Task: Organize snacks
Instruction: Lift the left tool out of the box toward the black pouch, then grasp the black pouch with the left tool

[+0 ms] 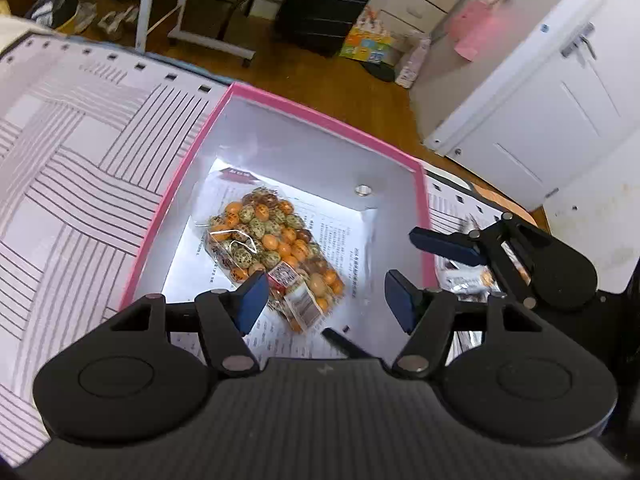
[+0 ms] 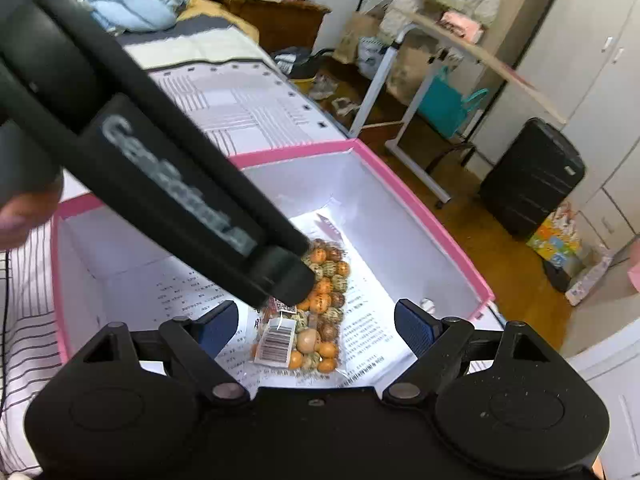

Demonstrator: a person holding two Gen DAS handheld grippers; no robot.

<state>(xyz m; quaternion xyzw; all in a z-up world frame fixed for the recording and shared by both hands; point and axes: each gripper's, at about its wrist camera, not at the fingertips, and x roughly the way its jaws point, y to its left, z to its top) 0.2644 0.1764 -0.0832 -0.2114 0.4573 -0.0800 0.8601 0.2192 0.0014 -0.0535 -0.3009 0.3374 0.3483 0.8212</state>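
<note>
A clear bag of orange and speckled egg-shaped snacks point(image 1: 272, 248) lies on printed paper on the floor of a pink-rimmed box point(image 1: 320, 118). My left gripper point(image 1: 326, 300) hangs open over the bag's near end, its left pad just above the labelled corner and not pressing on it. My right gripper point(image 2: 318, 328) is wide open above the same bag point(image 2: 320, 320), whose barcode label shows between the fingers. The left gripper's black housing point(image 2: 180, 184) crosses the right wrist view and hides the bag's far end. In the left wrist view one blue finger point(image 1: 440, 243) of the right gripper reaches over the box's right wall.
The box sits on a bed with a striped cover point(image 1: 80, 168). More wrapped snacks point(image 1: 464, 282) lie outside the box's right wall. A hand point(image 2: 20, 216) shows at the left edge. On the wooden floor beyond stand a black suitcase point(image 1: 326, 4), a rolling table point(image 2: 400, 128) and white cabinets point(image 1: 540, 100).
</note>
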